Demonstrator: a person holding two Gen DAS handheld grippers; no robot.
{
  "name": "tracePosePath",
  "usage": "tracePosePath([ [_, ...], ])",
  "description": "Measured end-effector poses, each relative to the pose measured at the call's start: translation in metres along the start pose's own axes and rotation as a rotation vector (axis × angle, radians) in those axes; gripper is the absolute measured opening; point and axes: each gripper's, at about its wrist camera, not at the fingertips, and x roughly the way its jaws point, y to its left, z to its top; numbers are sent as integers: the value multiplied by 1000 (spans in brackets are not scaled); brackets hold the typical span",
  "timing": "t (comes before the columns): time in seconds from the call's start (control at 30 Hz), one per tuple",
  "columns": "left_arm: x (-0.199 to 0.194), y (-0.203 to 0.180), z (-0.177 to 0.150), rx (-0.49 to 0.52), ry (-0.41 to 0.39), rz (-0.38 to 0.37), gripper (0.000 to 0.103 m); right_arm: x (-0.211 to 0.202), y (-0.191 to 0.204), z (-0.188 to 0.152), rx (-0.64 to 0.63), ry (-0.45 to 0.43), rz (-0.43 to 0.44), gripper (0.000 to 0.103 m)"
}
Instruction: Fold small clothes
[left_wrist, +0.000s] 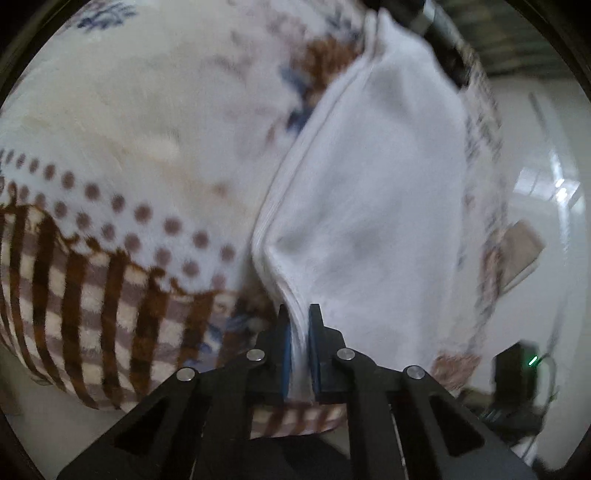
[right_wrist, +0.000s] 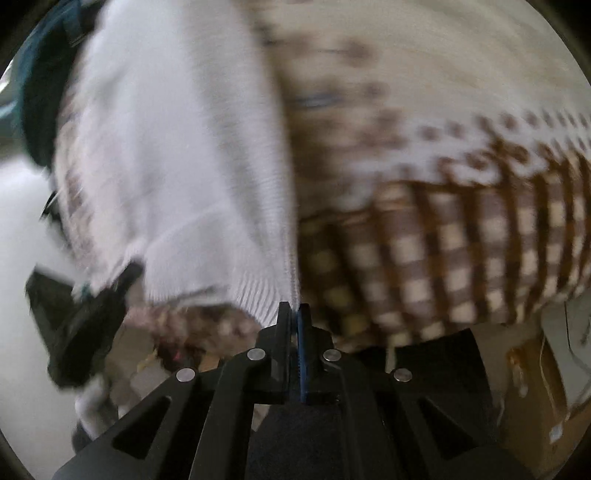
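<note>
Right now my left gripper (left_wrist: 299, 325) fingers clamp the white garment (left_wrist: 369, 192), my right gripper (right_wrist: 294, 317) fingers pinch its ribbed edge (right_wrist: 258, 291) above the patterned blanket (left_wrist: 129, 147).

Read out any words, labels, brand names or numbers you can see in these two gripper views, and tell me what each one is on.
No readable text in either view.
white garment: plain, no tag or print showing.
patterned blanket: only dots, checks and blurred blue marks, no legible letters.
dark device with green light: no label readable.
cardboard box: a small pale sticker, too blurred to read.
</note>
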Motion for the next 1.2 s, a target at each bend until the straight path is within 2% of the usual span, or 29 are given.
tracePosePath([
  [0.07, -11, 8, 6, -15, -38, -2, 6, 7, 1, -5, -25, 0, -37, 2],
  [0.1, -12, 17, 9, -16, -42, 24, 6, 13, -3, -4, -13, 11, -48, 2],
  [0.23, 22, 44, 10, 25, 41, 145, 6, 53, -29, 5, 66, 49, -104, 2],
  [0.3, 31, 48, 9, 30, 70, 133, 7, 69, -23, 12, 40, 82, -119, 0],
  [0.37, 27, 47, 14, 21, 88, 89, 10, 80, -14, 12, -20, 129, -144, 1],
  [0.43, 20, 46, 17, -6, 89, 46, 28, 79, -8, 12, -62, 135, -103, 9],
  [0.47, 14, 49, 19, -18, 80, 22, 45, 73, -7, 10, -69, 135, -52, 22],
  [0.5, 8, 51, 21, -28, 64, -12, 59, 70, -3, 6, -63, 126, -16, 40],
  [0.57, 0, 57, 25, -43, 28, -61, 69, 50, -6, 7, -41, 65, 68, 49],
  [0.67, 21, 59, 33, -47, 65, -117, 69, 41, -10, 22, -2, -8, 150, 65],
  [0.8, 57, 48, 44, 15, 142, -155, 70, 70, -11, 51, 40, -3, 204, 70],
  [0.9, 64, 31, 45, 58, 150, -197, 70, 93, -3, 65, 36, 19, 250, 74],
  [0.93, 63, 26, 43, 71, 154, -217, 69, 97, 3, 66, 37, 19, 262, 74],
  [0.97, 62, 21, 41, 85, 155, -218, 57, 100, 9, 65, 33, 17, 287, 68],
  [1.0, 61, 16, 40, 92, 162, -222, 26, 102, 14, 63, 30, 19, 291, 39],
  [1.03, 63, 12, 38, 80, 177, -240, 14, 104, 16, 63, 34, 28, 294, 23],
  [1.07, 61, 13, 38, 59, 179, -250, 14, 106, 18, 61, 54, 35, 319, 17],
  [1.2, 43, 16, 39, -58, 157, -340, 14, 91, 28, 57, 69, 14, 325, 14],
])
